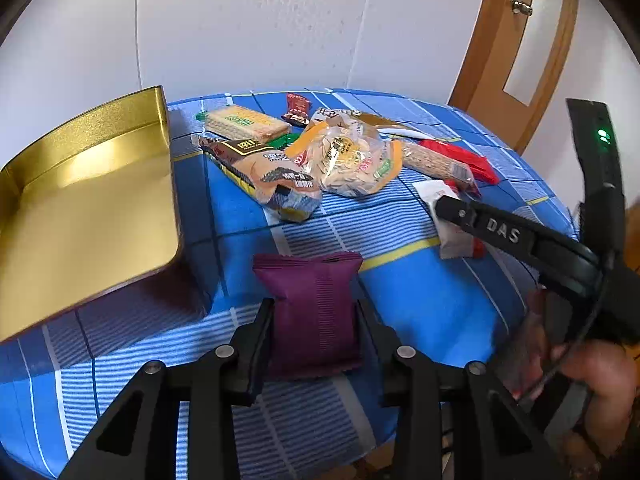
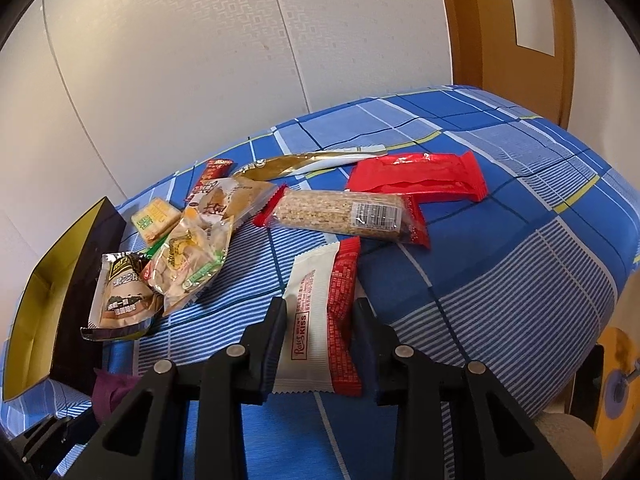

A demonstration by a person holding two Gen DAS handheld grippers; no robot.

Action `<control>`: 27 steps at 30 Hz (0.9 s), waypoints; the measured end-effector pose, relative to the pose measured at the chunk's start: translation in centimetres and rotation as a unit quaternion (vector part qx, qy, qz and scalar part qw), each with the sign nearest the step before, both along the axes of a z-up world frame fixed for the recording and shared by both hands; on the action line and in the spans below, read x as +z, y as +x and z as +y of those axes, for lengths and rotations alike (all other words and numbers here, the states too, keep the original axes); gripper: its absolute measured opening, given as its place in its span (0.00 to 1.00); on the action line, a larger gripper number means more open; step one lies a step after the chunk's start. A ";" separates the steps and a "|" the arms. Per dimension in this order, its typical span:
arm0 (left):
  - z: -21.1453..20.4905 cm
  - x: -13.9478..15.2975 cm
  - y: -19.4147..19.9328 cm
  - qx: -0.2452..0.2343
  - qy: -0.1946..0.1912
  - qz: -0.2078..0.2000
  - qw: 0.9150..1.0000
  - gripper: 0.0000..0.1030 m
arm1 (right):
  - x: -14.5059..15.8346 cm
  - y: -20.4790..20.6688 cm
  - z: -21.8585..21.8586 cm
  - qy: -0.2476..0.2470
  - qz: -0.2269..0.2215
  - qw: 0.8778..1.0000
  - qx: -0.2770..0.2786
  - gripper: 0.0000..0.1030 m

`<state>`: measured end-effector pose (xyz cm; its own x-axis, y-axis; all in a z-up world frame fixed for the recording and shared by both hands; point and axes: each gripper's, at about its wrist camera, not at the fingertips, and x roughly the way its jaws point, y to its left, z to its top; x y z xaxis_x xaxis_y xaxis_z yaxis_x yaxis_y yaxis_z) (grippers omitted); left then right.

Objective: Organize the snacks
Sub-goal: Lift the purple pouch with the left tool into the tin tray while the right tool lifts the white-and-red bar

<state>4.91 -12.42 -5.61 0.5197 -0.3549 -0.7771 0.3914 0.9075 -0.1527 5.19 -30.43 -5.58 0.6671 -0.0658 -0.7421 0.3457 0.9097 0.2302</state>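
My left gripper is shut on a purple snack packet, which lies on the blue checked tablecloth just right of an empty gold tin. My right gripper is shut on a white and red snack packet lying flat on the cloth. In the left wrist view that packet shows under the right gripper's finger. In the right wrist view the purple packet peeks out at the lower left, beside the tin.
Loose snacks lie mid-table: a wafer pack, a brown bag, a clear cracker bag, a grain bar, a red wrapper, a gold sachet. A wooden door stands behind. A hand holds the right gripper.
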 end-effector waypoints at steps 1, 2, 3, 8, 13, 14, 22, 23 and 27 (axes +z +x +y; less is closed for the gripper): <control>0.2 0.0 -0.1 -0.002 -0.003 -0.001 1.000 0.38 | 0.0 0.0 0.1 -0.001 0.000 1.000 0.001 0.33; 0.3 0.1 -0.4 -0.004 -0.007 -0.004 1.000 0.38 | 0.0 0.0 0.1 -0.002 0.000 1.000 0.002 0.33; 0.4 0.2 -0.6 -0.007 -0.009 -0.007 1.000 0.38 | 0.0 0.0 0.1 -0.002 0.000 1.000 0.002 0.33; 0.4 1.4 -1.7 -0.028 -0.021 -0.027 0.999 0.38 | 0.1 0.0 0.2 -0.005 -0.003 1.000 0.004 0.31; 1.1 2.8 -2.5 -0.029 -0.034 -0.042 0.998 0.38 | 0.1 -0.1 0.2 -0.005 -0.008 1.000 0.006 0.28; 1.5 3.2 -2.6 -0.025 -0.039 -0.046 0.998 0.38 | 0.2 -0.2 0.3 -0.005 -0.009 1.000 0.007 0.28; 5.1 6.0 -2.4 0.026 -0.065 -0.073 0.995 0.38 | 0.4 -0.2 0.6 -0.010 -0.015 1.000 0.016 0.26; 5.9 6.3 -2.2 0.038 -0.069 -0.076 0.994 0.38 | 0.4 -0.2 0.6 -0.010 -0.016 1.000 0.017 0.26; 8.2 6.9 -1.8 0.071 -0.075 -0.080 0.991 0.38 | 0.5 -0.2 0.8 -0.014 -0.017 1.000 0.021 0.25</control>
